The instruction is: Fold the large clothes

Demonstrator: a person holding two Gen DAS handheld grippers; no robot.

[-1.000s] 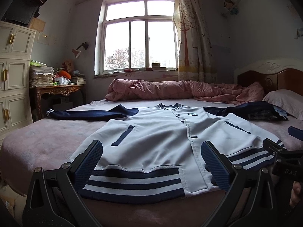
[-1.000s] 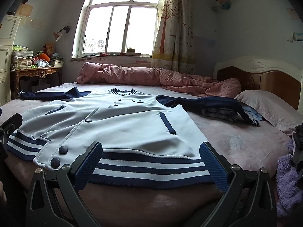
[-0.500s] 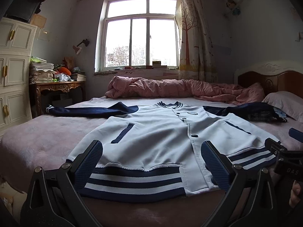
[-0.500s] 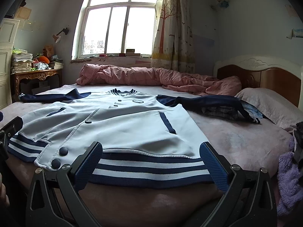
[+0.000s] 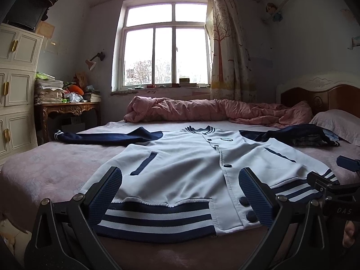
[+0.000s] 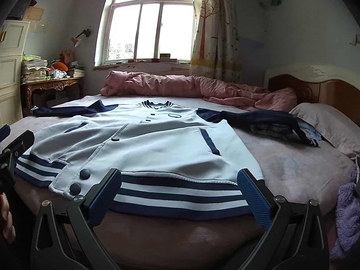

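A pale blue-grey baseball jacket (image 5: 186, 166) with navy sleeves and a navy-and-white striped hem lies flat, front up, on the bed; it also shows in the right wrist view (image 6: 157, 144). Its sleeves spread out left and right. My left gripper (image 5: 180, 198) is open and empty, low over the left half of the hem. My right gripper (image 6: 178, 196) is open and empty, low over the right half of the hem. Each gripper shows at the edge of the other's view.
The bed (image 5: 45, 164) has a pink sheet. A rumpled pink quilt (image 5: 213, 111) lies along the far side, a pillow (image 5: 337, 123) by the headboard. A cluttered side table (image 5: 67, 108) and cream cabinets (image 5: 15, 94) stand left. A purple cloth (image 6: 346, 216) lies at the right.
Both grippers have moved a little forward toward the jacket hem, which looks slightly larger and nearer. The jacket has not moved. Both stay open.
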